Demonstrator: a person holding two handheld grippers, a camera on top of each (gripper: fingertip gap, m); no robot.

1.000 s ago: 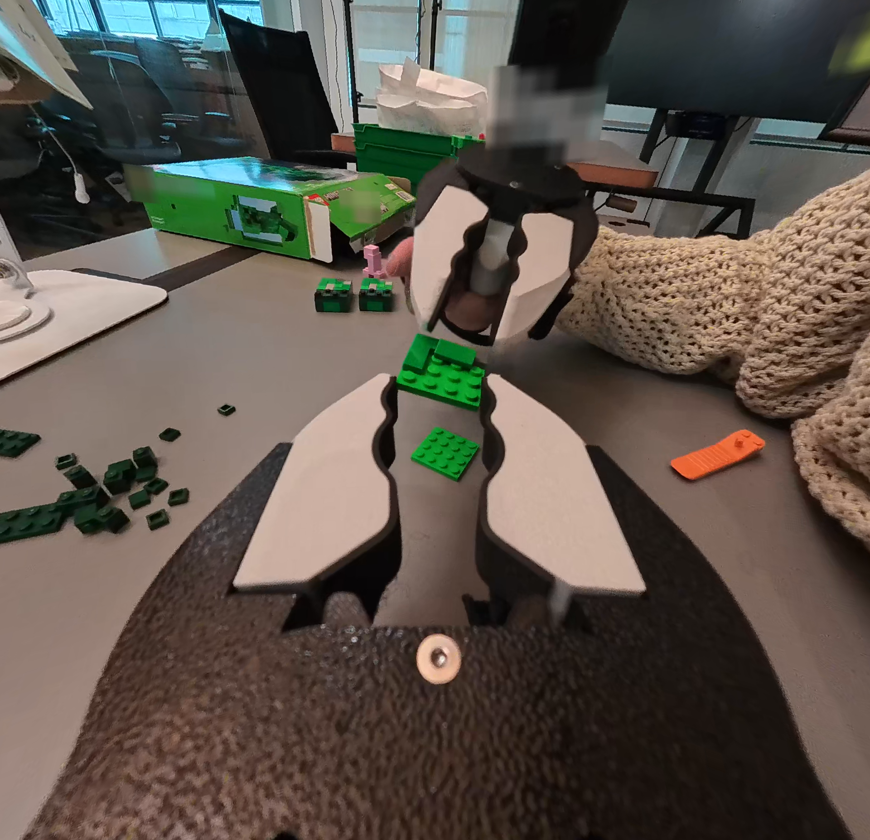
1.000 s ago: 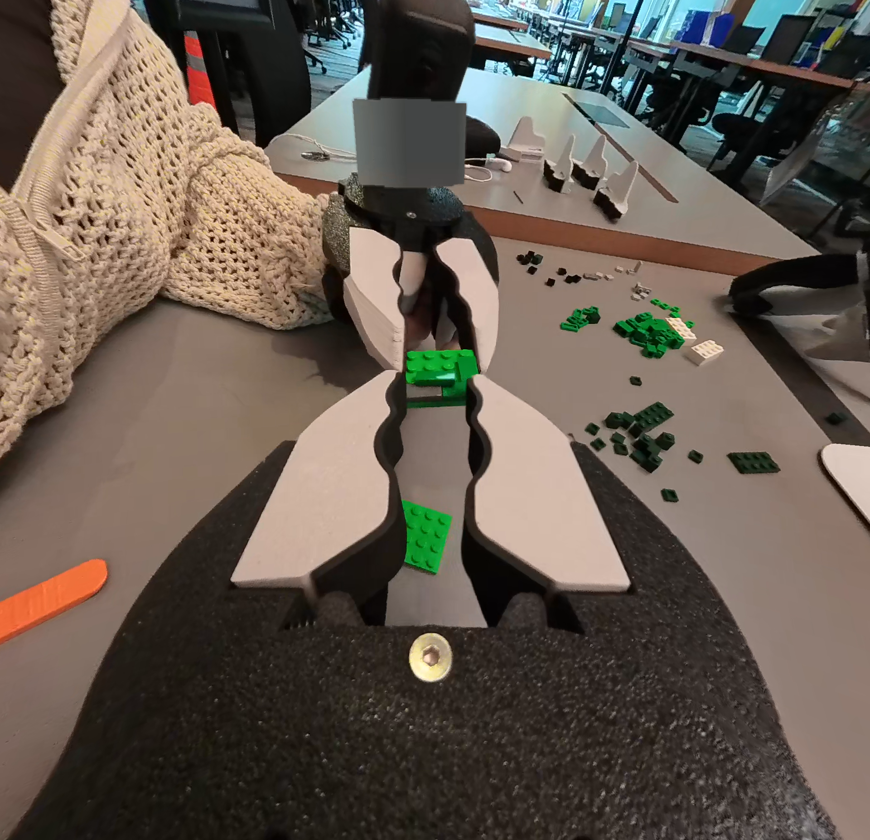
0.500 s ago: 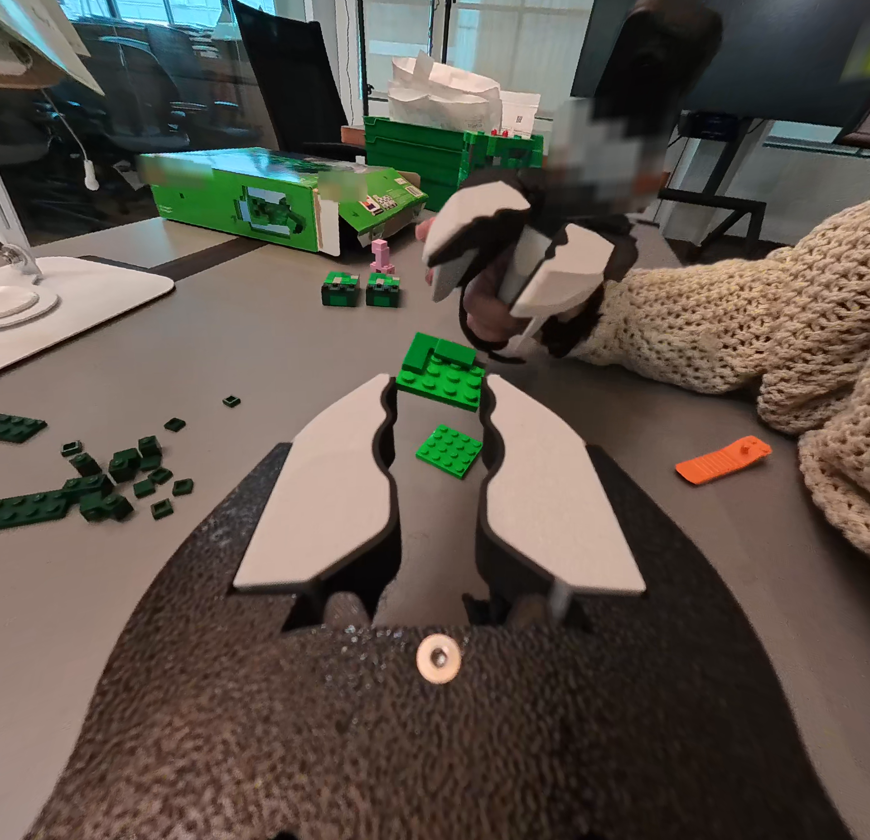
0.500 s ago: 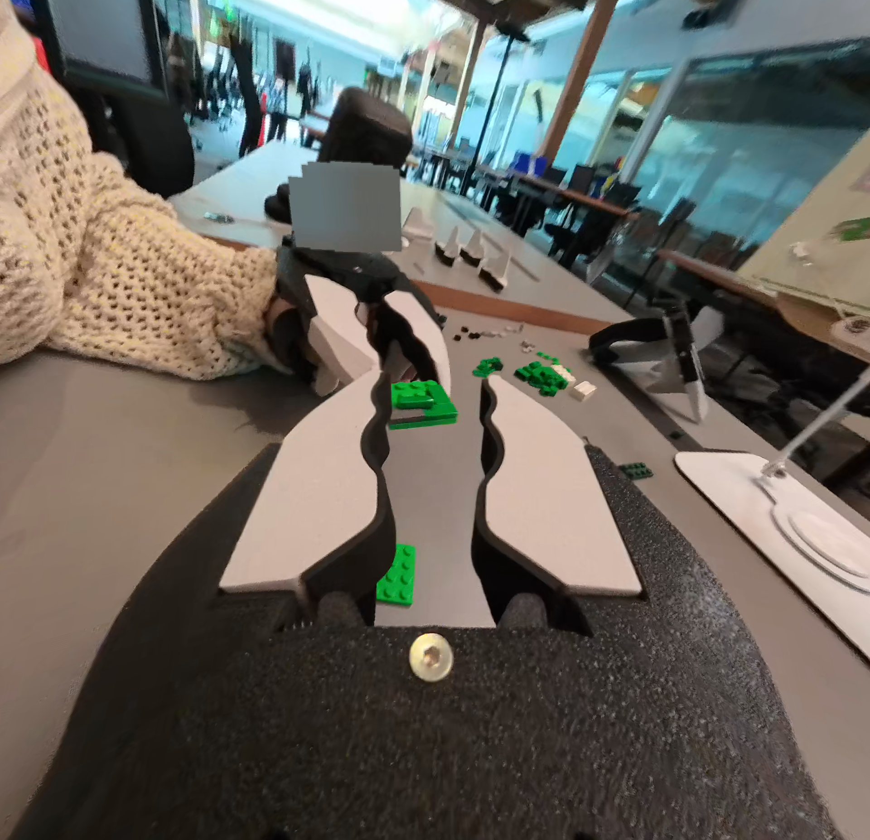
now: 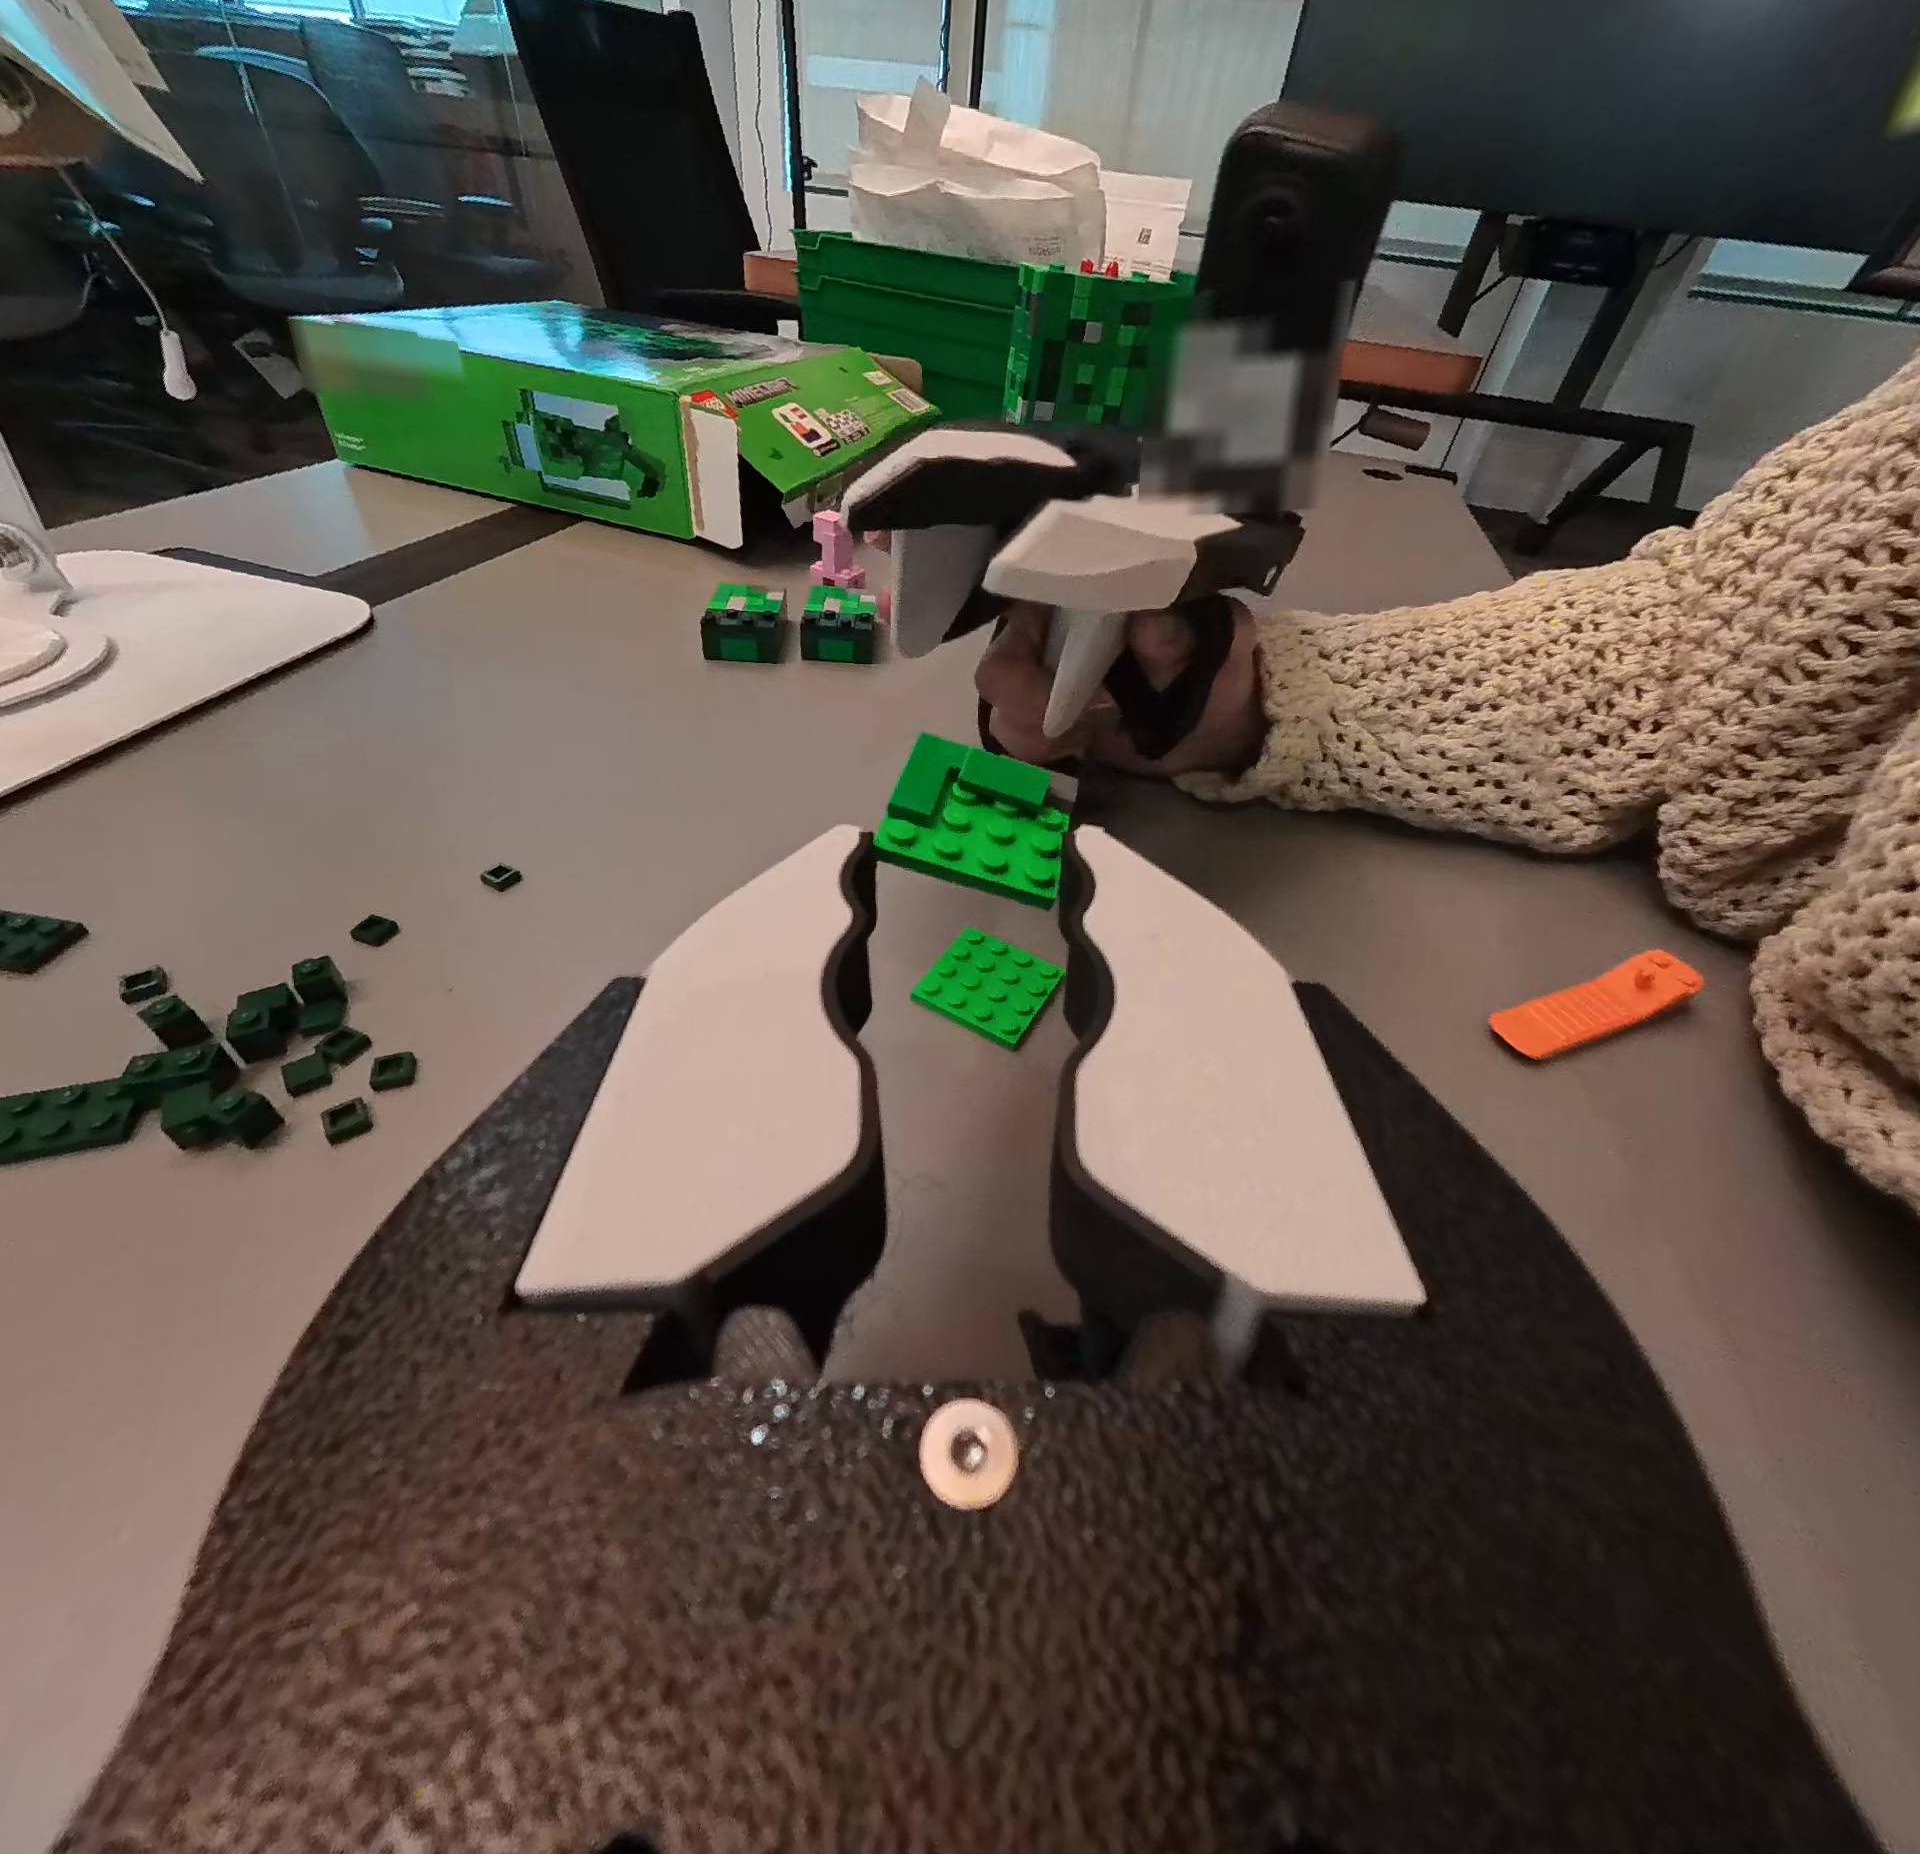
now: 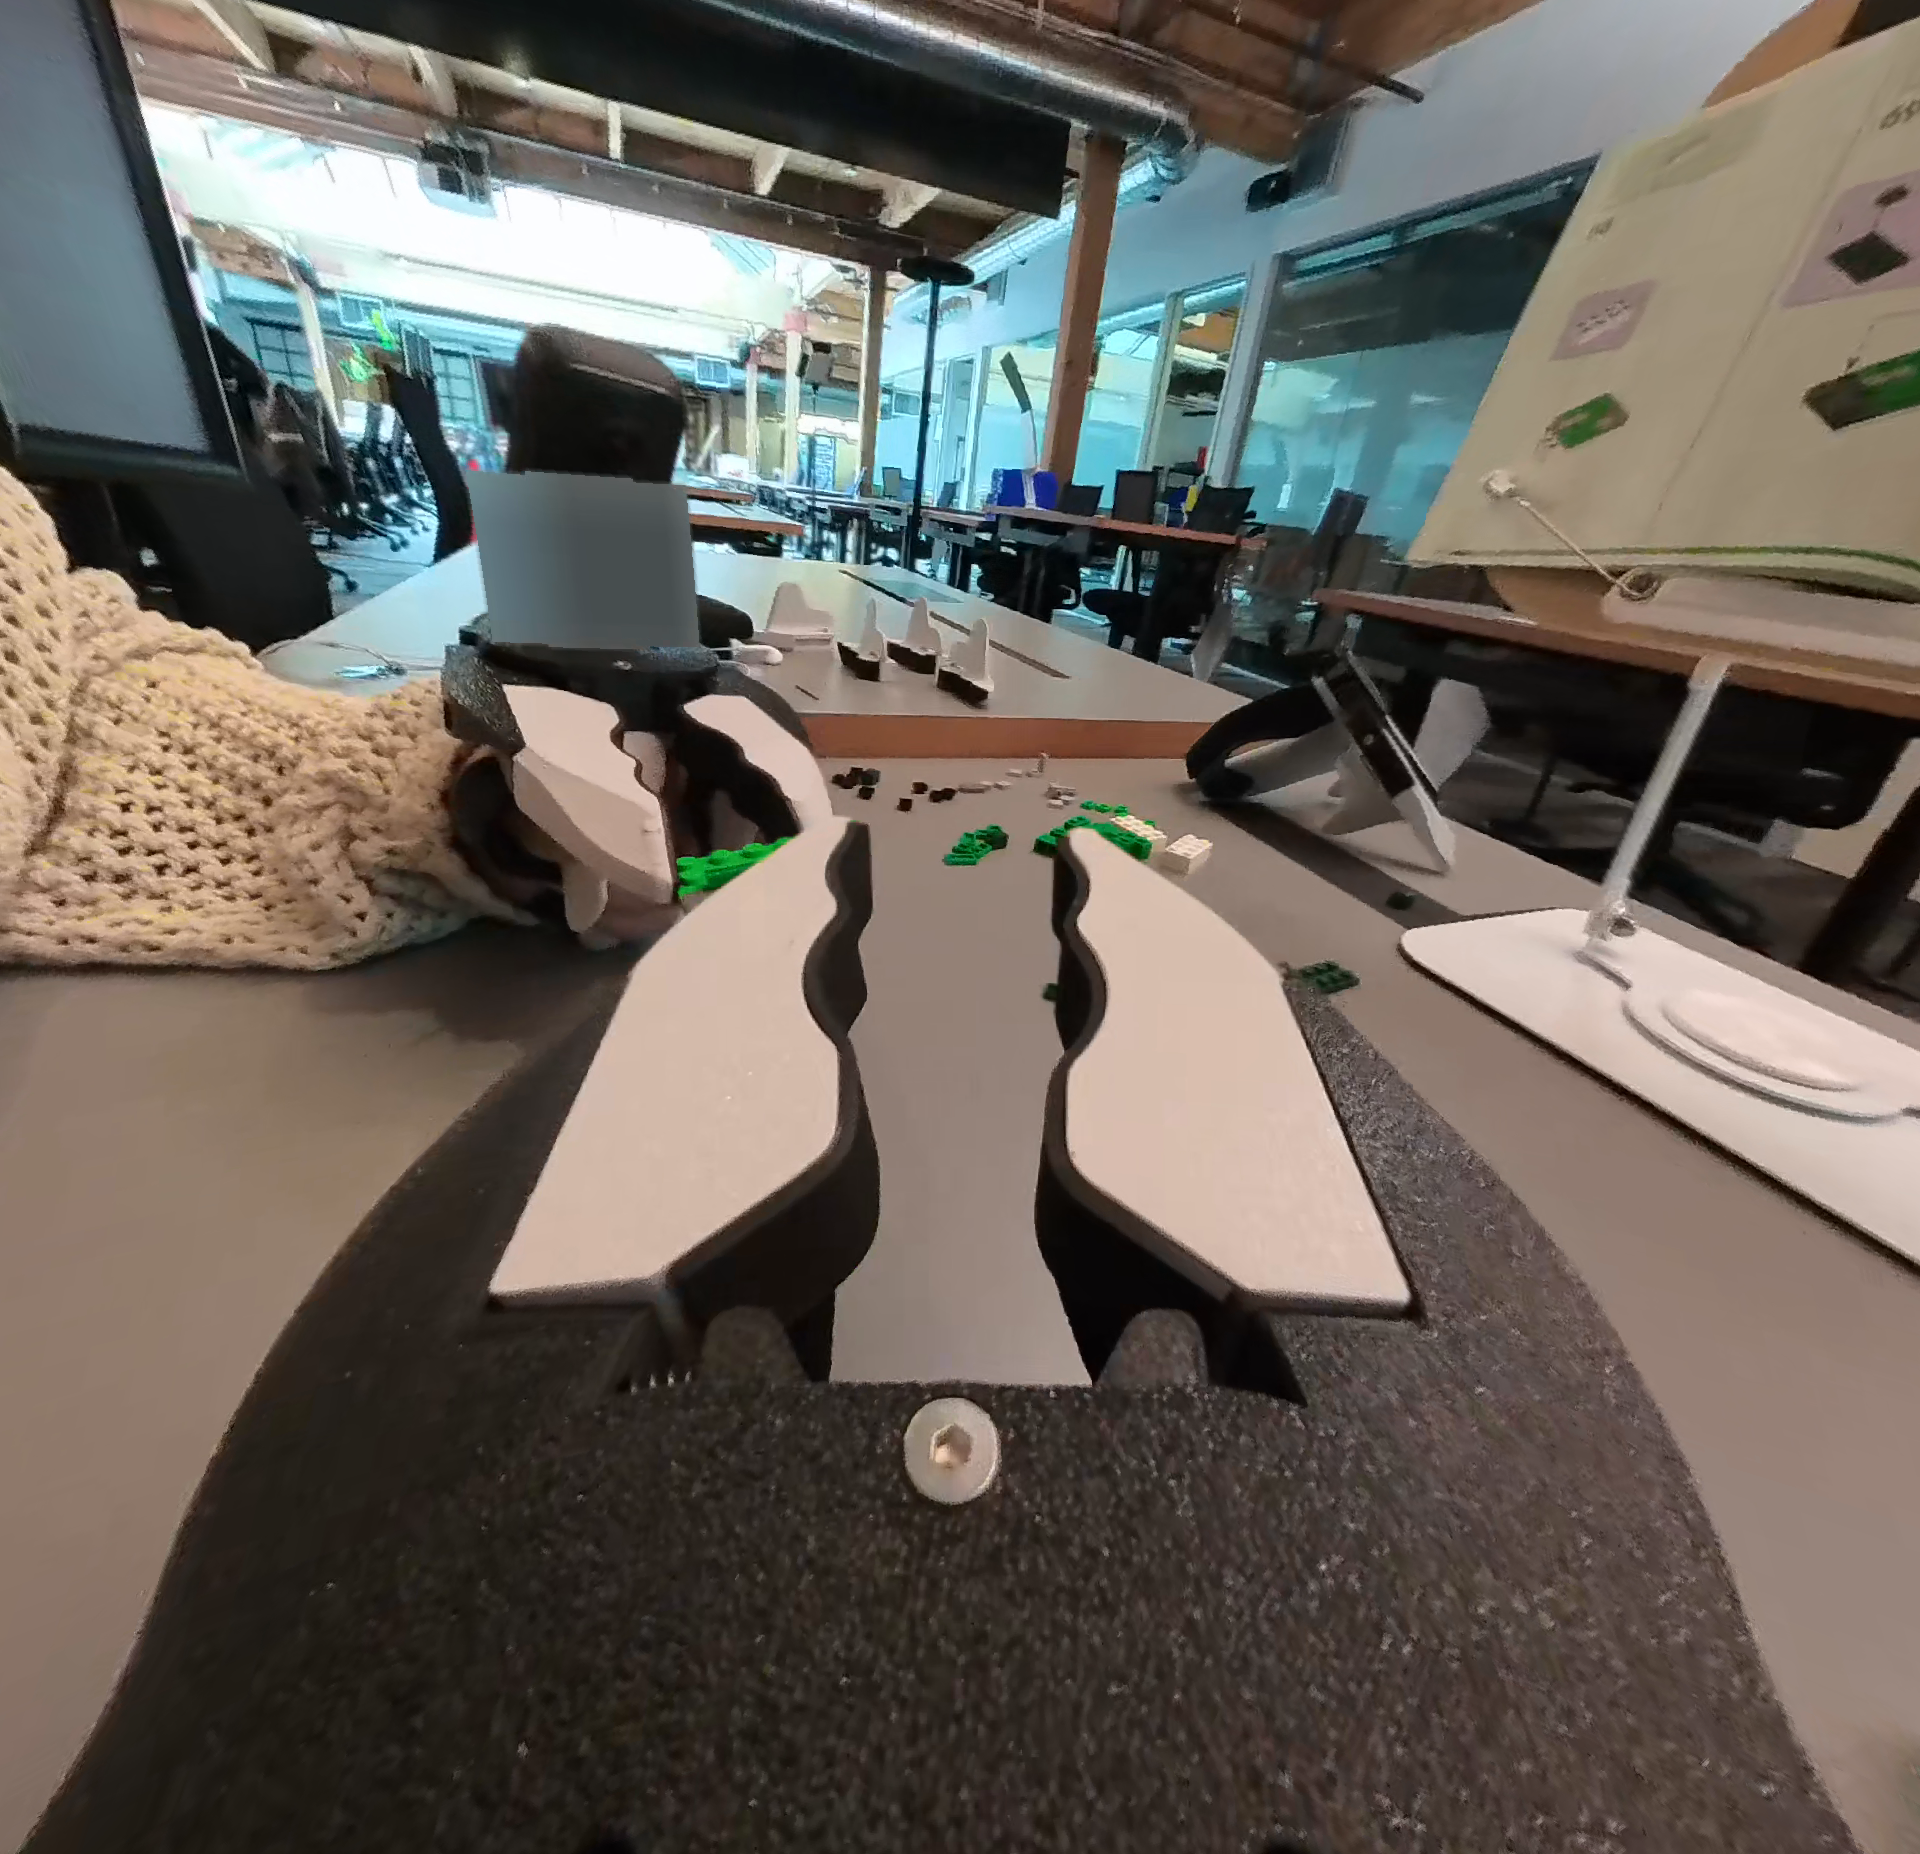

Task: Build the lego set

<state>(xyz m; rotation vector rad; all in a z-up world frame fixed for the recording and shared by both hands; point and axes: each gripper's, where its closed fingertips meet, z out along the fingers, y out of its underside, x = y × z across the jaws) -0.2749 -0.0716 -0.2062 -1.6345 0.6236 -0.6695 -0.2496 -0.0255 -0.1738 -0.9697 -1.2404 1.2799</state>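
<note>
Bright green, the stepped plate assembly (image 5: 971,830) sits pinched between the tips of the left gripper (image 5: 966,848), held just above the grey table (image 5: 520,744). A loose green square plate (image 5: 989,985) lies flat beneath the fingers. The right gripper (image 6: 961,848) is spread and empty, pointing toward the scattered green and white bricks (image 6: 1101,838) farther off. I judge it is fetching the next piece; this needs a careful pinch on one small brick.

Glossy plastic green plate (image 5: 988,984), matt grey table (image 5: 520,765), knitted sleeve (image 5: 1538,703).
</note>
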